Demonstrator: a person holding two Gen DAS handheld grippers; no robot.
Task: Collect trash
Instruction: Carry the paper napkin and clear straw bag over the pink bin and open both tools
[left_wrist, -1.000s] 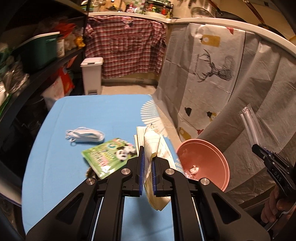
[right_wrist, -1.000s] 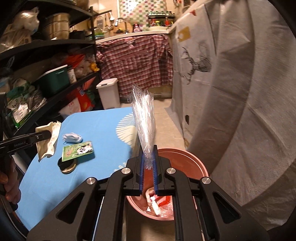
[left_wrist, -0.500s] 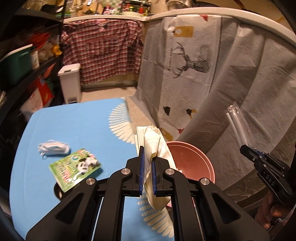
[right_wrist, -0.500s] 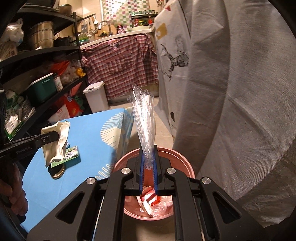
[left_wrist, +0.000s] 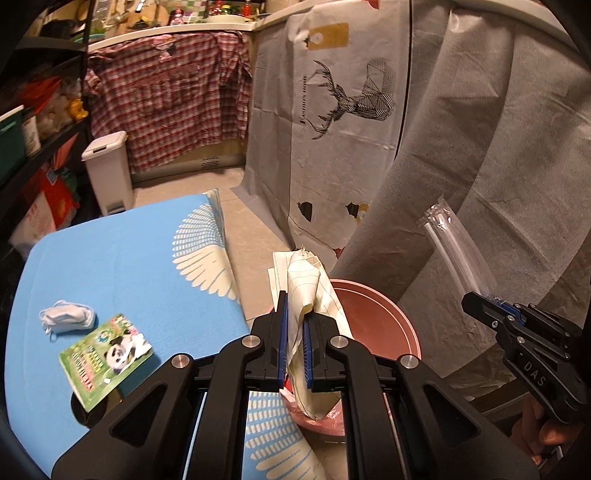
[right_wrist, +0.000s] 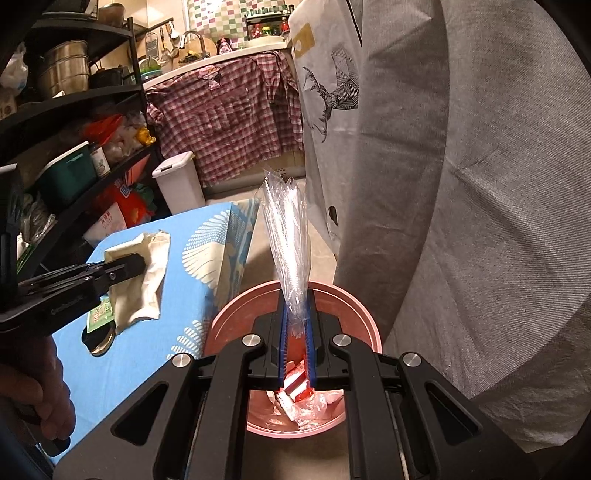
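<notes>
Beside the blue desk (left_wrist: 122, 266), the pink bin (right_wrist: 354, 306) sits right below the right gripper (right_wrist: 295, 332) pinching a clear wrapper (right_wrist: 286, 243), while the left gripper (left_wrist: 294, 332) pinches crumpled paper (left_wrist: 310, 280) near its rim; release each only once centred over the opening.

Both grippers moved from the counter (left_wrist: 122, 266) toward the pink bin (right_wrist: 358, 314). The clear wrapper (right_wrist: 288, 251) ended above it, and the crumpled paper (left_wrist: 314, 295) reached its rim.

The left tool (left_wrist: 294, 325) covers most of the pink bin (left_wrist: 384, 314) and the lower part of the crumpled paper (left_wrist: 314, 291). The print on the green panda packet (left_wrist: 105, 356) is too small to read. A dark round thing (right_wrist: 98, 338) on the counter (right_wrist: 155, 354) lies half under packet and paper, unidentifiable.
</notes>
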